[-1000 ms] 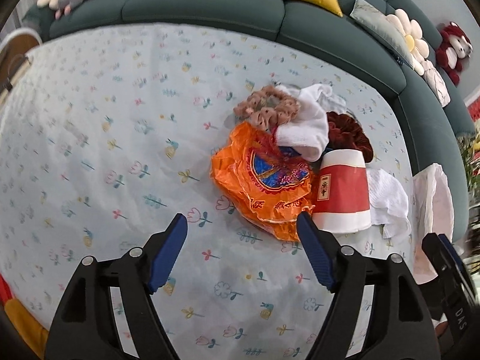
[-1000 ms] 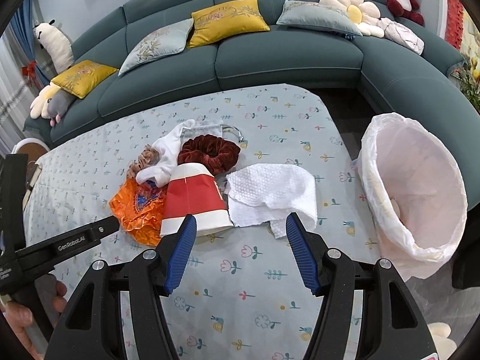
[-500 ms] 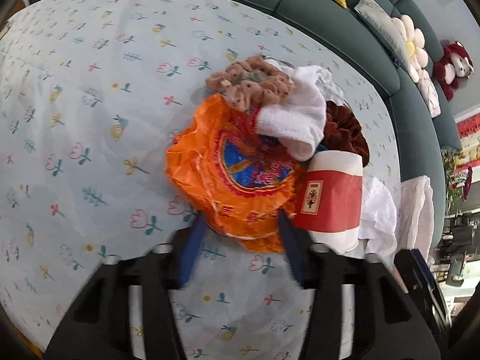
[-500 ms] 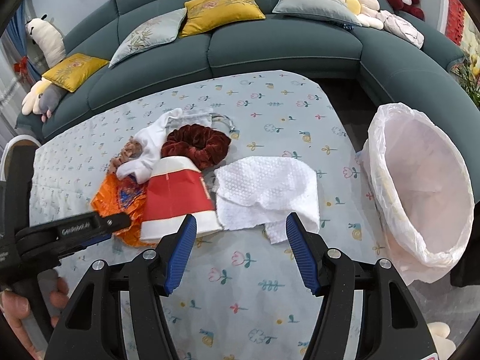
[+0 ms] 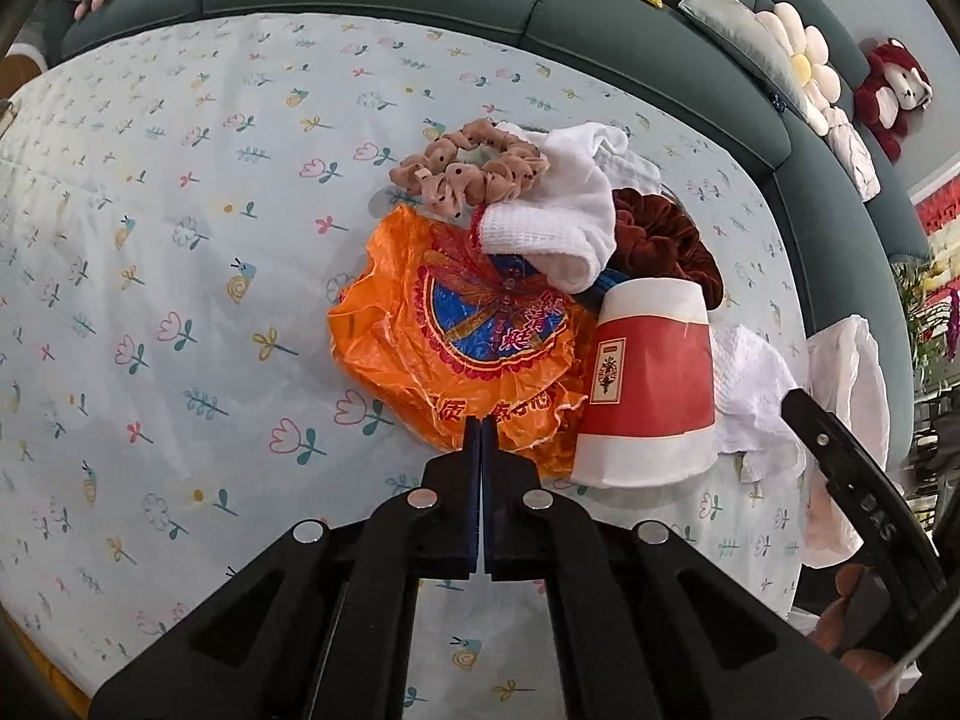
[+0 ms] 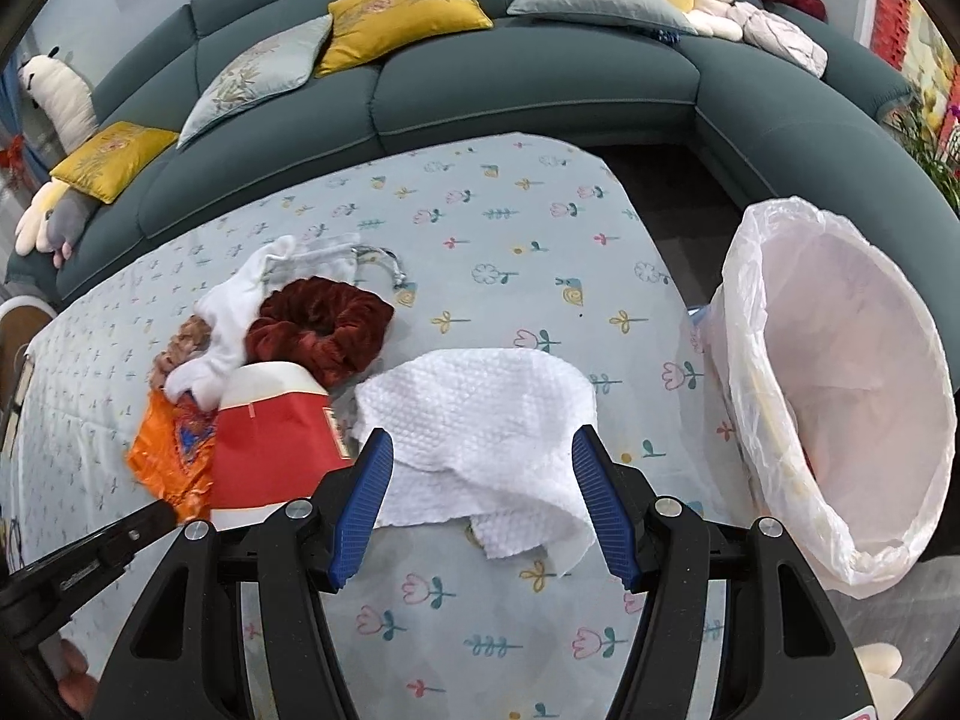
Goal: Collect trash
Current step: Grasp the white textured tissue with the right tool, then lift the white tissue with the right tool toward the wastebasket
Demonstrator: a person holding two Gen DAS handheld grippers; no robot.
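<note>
An orange plastic wrapper lies on the flowered table cloth. My left gripper is shut on the wrapper's near edge. A red and white paper cup lies on its side right of the wrapper; it also shows in the right wrist view. A crumpled white paper towel lies between the fingers of my open right gripper, which straddles its near edge. A bin with a white liner stands at the table's right side.
A white sock, a tan scrunchie and a dark red scrunchie lie behind the wrapper. A small grey drawstring pouch lies beyond them. A teal sofa with cushions curves round the table's far side.
My left gripper moved forward to the orange wrapper and closed on its near edge. My right gripper moved forward, staying open, until its fingers reached either side of the paper towel.
</note>
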